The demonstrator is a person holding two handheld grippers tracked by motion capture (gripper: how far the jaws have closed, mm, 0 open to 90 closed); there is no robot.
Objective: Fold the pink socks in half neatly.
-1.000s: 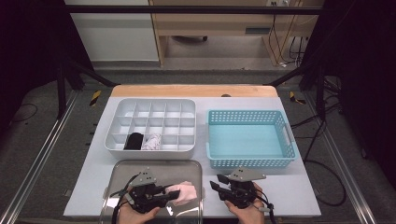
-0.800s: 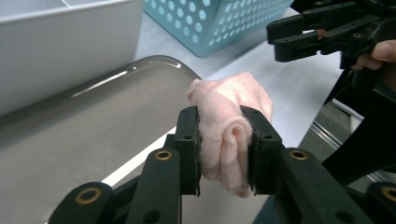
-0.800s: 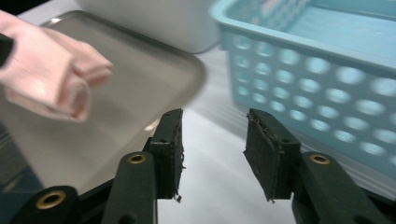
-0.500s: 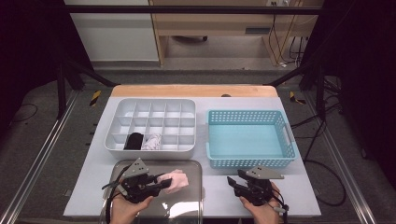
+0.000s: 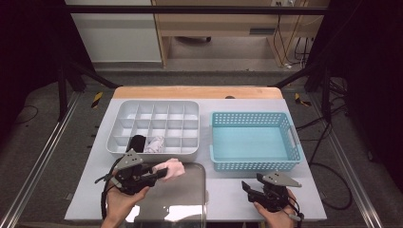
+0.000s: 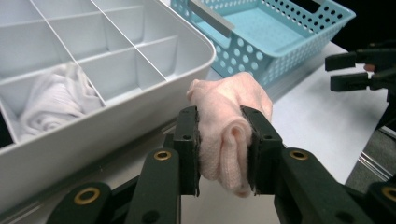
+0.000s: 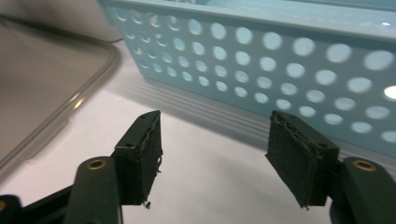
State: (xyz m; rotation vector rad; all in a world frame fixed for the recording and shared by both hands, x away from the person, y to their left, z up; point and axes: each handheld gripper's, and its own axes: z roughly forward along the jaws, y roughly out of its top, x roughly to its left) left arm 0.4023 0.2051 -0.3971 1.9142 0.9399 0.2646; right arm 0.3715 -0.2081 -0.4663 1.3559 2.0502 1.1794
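Each hand carries a black two-jaw gripper — the left gripper point(image 5: 161, 173) and the right gripper point(image 5: 246, 186) alike wear a grey three-cornered plate on top and trail a black cable. Seen close, the jaw arms are matte black with brass-ringed rivets — the flat pads point(image 7: 145, 154) are dark, scuffed and frayed along their edges.

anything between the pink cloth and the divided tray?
Nothing: in the left gripper view the pink cloth, clamped in the left gripper, hangs just short of the divided tray.
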